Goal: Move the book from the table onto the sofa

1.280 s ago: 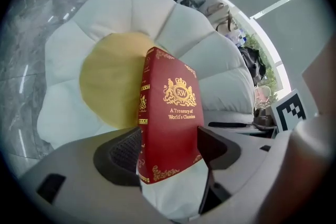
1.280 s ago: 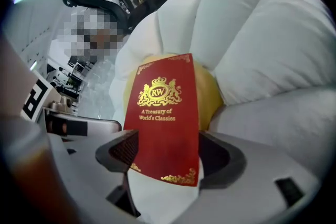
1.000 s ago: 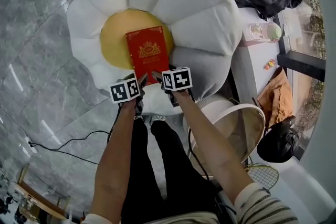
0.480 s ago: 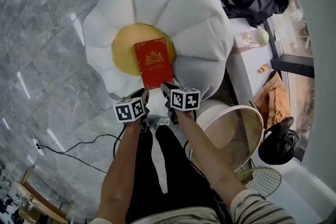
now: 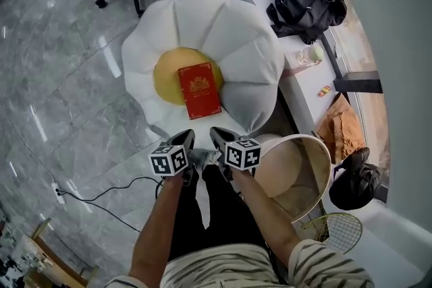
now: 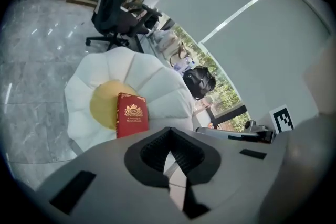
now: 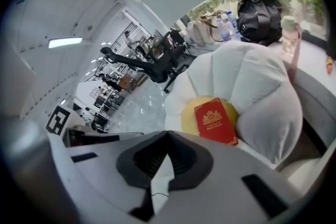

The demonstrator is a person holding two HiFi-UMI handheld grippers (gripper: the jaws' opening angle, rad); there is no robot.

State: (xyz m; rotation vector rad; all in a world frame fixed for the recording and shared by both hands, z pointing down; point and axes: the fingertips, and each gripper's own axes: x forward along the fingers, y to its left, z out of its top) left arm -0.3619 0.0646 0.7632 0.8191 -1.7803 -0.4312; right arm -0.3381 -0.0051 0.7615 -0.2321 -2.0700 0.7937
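left gripper (image 5: 185, 139), right gripper (image 5: 217, 136): lower centre, jaws closed, empty, clear of goods, placement apparently done. red gold-crested hardback book (image 5: 200, 90): mid-frame, flat on white petal-shaped sofa (image 5: 229, 30), yellow centre, stable.

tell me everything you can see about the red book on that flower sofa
The red book is closed and lies flat, front cover up, on the flower-shaped sofa. Its cover looks stiff and glossy, with a gold crest, small gold lettering too fine to read, and gold corner ornaments. Most of it rests on the yellow centre; its near end reaches the white padding. Nothing else touches it.
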